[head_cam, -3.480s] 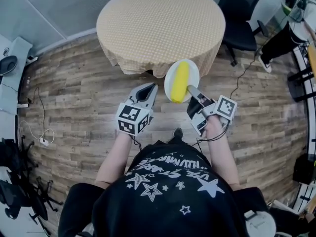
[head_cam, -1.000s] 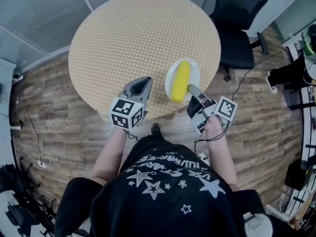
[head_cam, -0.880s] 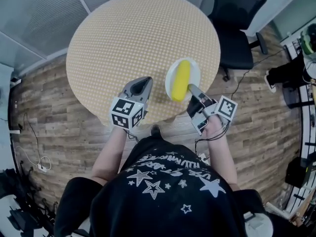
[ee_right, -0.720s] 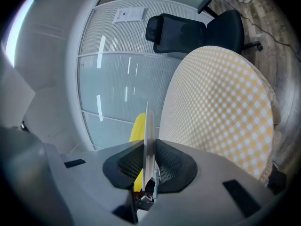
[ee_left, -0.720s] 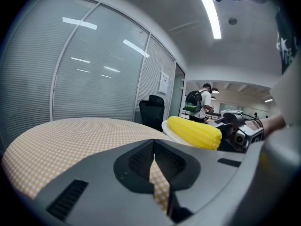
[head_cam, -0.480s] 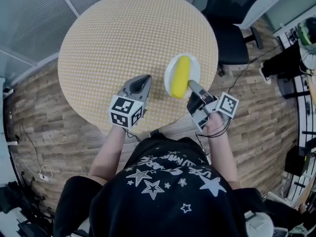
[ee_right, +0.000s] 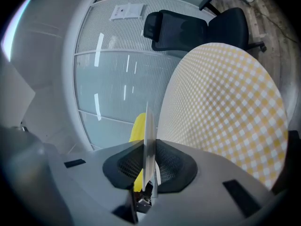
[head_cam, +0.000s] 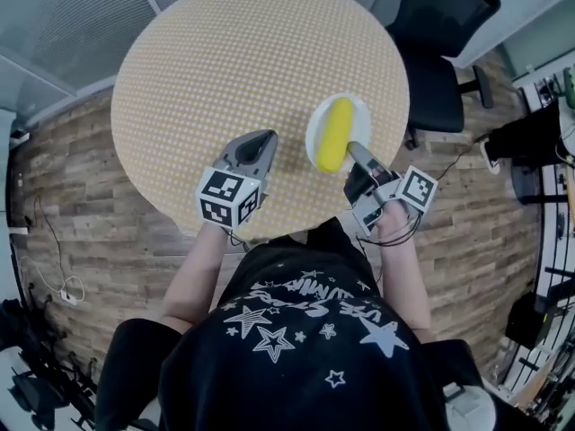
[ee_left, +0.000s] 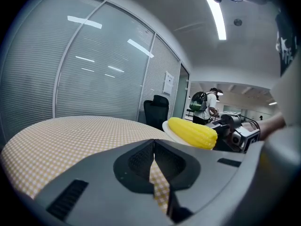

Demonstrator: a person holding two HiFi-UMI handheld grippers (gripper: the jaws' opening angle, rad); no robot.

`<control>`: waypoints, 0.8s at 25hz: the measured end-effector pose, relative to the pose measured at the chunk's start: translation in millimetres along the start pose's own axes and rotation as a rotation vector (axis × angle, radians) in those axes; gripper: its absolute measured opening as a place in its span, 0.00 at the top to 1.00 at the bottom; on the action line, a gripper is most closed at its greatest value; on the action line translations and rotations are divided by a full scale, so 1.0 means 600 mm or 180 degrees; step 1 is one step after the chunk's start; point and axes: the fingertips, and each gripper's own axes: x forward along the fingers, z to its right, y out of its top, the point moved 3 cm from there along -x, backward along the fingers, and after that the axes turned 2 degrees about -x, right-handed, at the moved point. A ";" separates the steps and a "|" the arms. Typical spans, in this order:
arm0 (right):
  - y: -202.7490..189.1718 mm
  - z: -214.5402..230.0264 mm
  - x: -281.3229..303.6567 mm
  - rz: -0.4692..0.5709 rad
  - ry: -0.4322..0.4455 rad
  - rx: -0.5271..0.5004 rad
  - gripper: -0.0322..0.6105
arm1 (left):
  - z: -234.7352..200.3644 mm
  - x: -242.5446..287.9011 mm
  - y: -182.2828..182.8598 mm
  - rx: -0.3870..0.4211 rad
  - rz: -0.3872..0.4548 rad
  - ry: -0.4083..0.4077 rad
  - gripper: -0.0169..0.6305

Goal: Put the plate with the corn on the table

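A white plate (head_cam: 316, 139) carries a yellow corn cob (head_cam: 335, 134) and hangs over the near right part of the round checked table (head_cam: 225, 70). My right gripper (head_cam: 358, 154) is shut on the plate's near rim; in the right gripper view the plate (ee_right: 149, 149) stands edge-on between the jaws with the corn (ee_right: 137, 129) behind it. My left gripper (head_cam: 256, 145) is shut with nothing in it, over the table's near edge. In the left gripper view the corn (ee_left: 193, 132) and plate (ee_left: 171, 131) show to the right, beyond the left gripper (ee_left: 154, 149).
A black office chair (head_cam: 437, 52) stands at the table's right. Wood floor (head_cam: 72, 196) surrounds the table, with cables at the left and dark equipment along the right edge. A glass partition (head_cam: 63, 16) runs behind the table.
The person has stepped up to the table: 3.5 s ago the plate hung over the floor, now it is over the table's near right part. Both grippers stay shut.
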 end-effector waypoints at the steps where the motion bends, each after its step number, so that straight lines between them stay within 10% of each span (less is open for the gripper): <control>1: 0.008 0.003 0.006 -0.0034 0.0012 -0.0002 0.85 | -0.002 0.002 0.002 0.0006 0.0002 0.0050 0.96; 20: 0.147 0.091 0.106 -0.0735 -0.0018 -0.0103 0.85 | -0.021 0.133 0.025 -0.0214 -0.0033 0.0642 0.96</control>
